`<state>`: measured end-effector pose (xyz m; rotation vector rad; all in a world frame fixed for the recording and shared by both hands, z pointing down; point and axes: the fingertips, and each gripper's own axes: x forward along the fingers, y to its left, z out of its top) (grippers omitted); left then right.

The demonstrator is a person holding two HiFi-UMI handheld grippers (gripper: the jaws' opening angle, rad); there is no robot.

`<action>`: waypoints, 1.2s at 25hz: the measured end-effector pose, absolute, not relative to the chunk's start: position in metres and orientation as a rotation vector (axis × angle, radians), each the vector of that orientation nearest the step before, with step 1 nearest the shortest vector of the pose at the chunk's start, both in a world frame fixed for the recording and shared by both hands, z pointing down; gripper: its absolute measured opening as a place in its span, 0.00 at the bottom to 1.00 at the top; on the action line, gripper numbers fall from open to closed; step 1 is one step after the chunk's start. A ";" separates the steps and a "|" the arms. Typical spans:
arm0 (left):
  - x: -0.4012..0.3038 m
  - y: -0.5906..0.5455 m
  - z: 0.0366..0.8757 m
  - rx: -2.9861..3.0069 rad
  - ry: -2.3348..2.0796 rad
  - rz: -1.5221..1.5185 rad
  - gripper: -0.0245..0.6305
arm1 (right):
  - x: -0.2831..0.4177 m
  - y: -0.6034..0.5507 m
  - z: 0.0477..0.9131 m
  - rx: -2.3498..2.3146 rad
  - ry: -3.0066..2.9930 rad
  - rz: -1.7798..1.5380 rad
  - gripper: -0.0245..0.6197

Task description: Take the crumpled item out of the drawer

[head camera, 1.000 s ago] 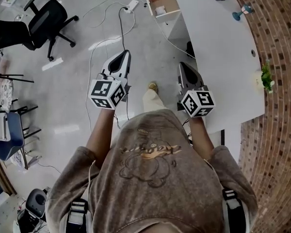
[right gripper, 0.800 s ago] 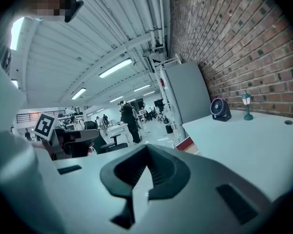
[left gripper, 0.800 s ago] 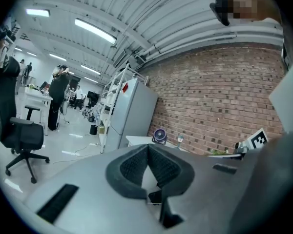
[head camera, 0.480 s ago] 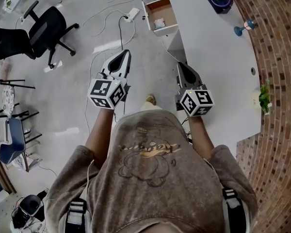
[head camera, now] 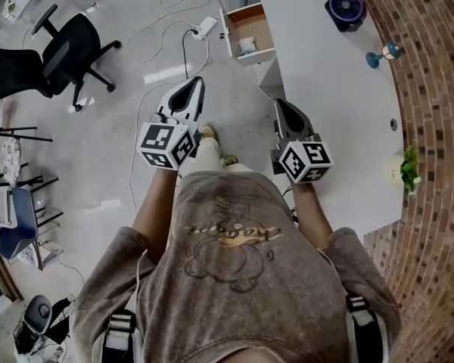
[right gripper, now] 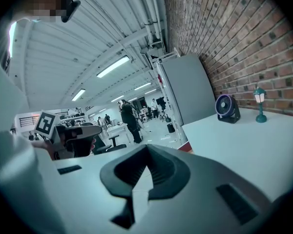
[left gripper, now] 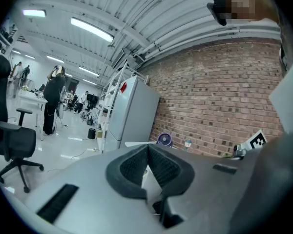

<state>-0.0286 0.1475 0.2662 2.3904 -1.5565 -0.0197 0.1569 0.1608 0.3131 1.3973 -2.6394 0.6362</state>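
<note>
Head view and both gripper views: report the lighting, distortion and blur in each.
Head view: even soft light, pale glare streaks on the floor, sharp throughout, the brick wall seemingly bowed by the lens. Left gripper view: strong fisheye inside a dark round border, ceiling lights blown out. Right gripper view: the same fisheye, a cooler bluish cast, the fan crisp.

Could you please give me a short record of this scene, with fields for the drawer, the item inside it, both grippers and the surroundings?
drawer: open, at the far end of the white desk
crumpled item: lying in the drawer, untouched
left gripper: shut, empty, over the floor, short of the drawer
right gripper: shut, empty, by the desk's edge
on desk: fan, small lamp, plant
on floor: office chair, power strip
</note>
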 end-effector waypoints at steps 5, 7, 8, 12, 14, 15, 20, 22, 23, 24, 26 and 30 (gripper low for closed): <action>-0.023 0.121 0.269 2.402 -1.541 -0.029 0.05 | 0.159 0.136 0.315 1.405 -2.633 0.625 0.03; -0.024 0.109 0.270 2.402 -1.539 -0.041 0.05 | 0.158 0.124 0.316 1.409 -2.632 0.618 0.03; -0.025 0.103 0.271 2.400 -1.537 -0.047 0.05 | 0.158 0.118 0.316 1.413 -2.630 0.616 0.03; -0.030 0.078 0.276 2.398 -1.523 -0.053 0.05 | 0.156 0.094 0.320 1.428 -2.613 0.615 0.03; -0.034 0.063 0.277 2.399 -1.517 -0.054 0.05 | 0.152 0.078 0.321 1.433 -2.609 0.613 0.03; -0.037 0.055 0.278 2.398 -1.514 -0.055 0.05 | 0.150 0.071 0.321 1.436 -2.606 0.613 0.03; -0.048 0.010 0.283 2.398 -1.484 -0.044 0.05 | 0.138 0.031 0.324 1.458 -2.583 0.631 0.03; -0.051 -0.011 0.283 2.403 -1.467 -0.041 0.05 | 0.134 0.014 0.323 1.475 -2.574 0.631 0.03; -0.052 -0.020 0.283 2.406 -1.457 -0.039 0.05 | 0.132 0.005 0.322 1.486 -2.569 0.632 0.03; -0.053 -0.030 0.283 2.408 -1.447 -0.036 0.05 | 0.130 -0.003 0.322 1.497 -2.563 0.633 0.03; -0.054 -0.048 0.283 2.418 -1.423 -0.025 0.05 | 0.128 -0.018 0.321 1.519 -2.551 0.639 0.03; -0.053 -0.079 0.289 2.435 -1.367 0.000 0.05 | 0.124 -0.045 0.324 1.561 -2.523 0.660 0.03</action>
